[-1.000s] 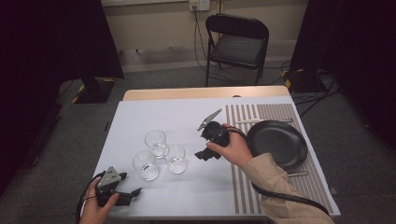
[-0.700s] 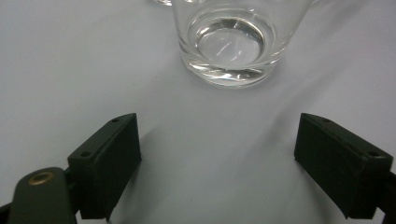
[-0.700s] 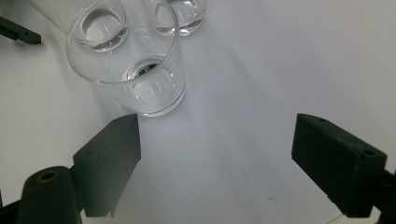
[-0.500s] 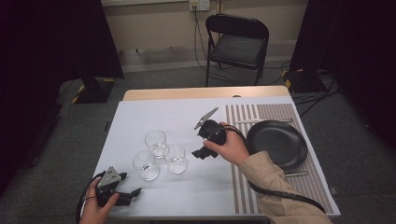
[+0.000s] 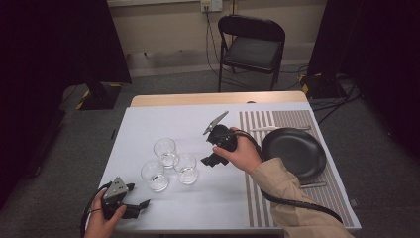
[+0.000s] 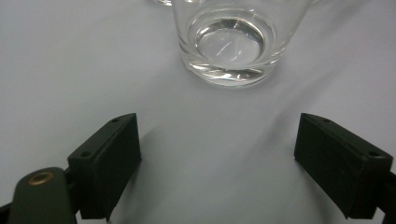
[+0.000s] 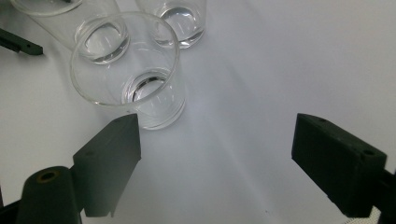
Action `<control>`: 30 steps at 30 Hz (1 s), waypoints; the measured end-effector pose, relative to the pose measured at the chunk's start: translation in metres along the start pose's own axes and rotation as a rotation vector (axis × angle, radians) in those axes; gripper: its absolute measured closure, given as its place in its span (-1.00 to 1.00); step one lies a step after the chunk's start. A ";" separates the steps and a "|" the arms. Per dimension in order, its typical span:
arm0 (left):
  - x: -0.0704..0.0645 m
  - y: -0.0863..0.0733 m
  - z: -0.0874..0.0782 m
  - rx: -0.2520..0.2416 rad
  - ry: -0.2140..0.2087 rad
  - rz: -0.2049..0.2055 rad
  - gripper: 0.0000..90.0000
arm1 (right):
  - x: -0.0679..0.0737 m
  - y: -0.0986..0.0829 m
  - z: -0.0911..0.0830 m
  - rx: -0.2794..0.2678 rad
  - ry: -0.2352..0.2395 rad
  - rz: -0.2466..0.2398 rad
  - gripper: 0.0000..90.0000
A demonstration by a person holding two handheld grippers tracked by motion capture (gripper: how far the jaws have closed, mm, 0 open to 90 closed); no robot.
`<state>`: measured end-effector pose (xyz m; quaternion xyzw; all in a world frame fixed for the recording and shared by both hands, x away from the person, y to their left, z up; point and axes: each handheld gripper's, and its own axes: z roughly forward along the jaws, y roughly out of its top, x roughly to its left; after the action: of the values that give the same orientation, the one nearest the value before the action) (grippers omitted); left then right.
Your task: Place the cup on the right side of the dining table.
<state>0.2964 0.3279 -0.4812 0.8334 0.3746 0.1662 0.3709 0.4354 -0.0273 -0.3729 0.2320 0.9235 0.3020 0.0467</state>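
High view: three empty glasses cluster mid-table; right gripper [image 5: 214, 157] sits just at 3 o'clock of the nearest glass [image 5: 186, 168], jaws spread wide, holding nothing. Right gripper view: that glass [image 7: 133, 74] stands at 11 o'clock, just beyond the left jaw, possibly touching. Left gripper [image 5: 136, 207], jaws apart and empty, rests at 7 o'clock of the cluster.

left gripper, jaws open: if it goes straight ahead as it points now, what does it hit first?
Most likely the nearest glass, which stands dead ahead between the open jaws of the left gripper. Bare white table cover lies between them; the depth of the gap is hard to judge.
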 end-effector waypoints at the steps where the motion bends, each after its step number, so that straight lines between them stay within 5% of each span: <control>1: 0.000 0.000 0.000 0.000 0.000 0.000 -0.70 | 0.000 0.000 0.000 0.000 0.000 0.000 -0.67; 30: 0.000 0.000 0.000 0.002 0.001 0.005 -0.70 | 0.005 0.018 0.011 -0.005 0.017 -0.007 -0.67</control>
<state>0.2965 0.3282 -0.4811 0.8345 0.3729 0.1674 0.3695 0.4407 -0.0058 -0.3710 0.2261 0.9238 0.3063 0.0403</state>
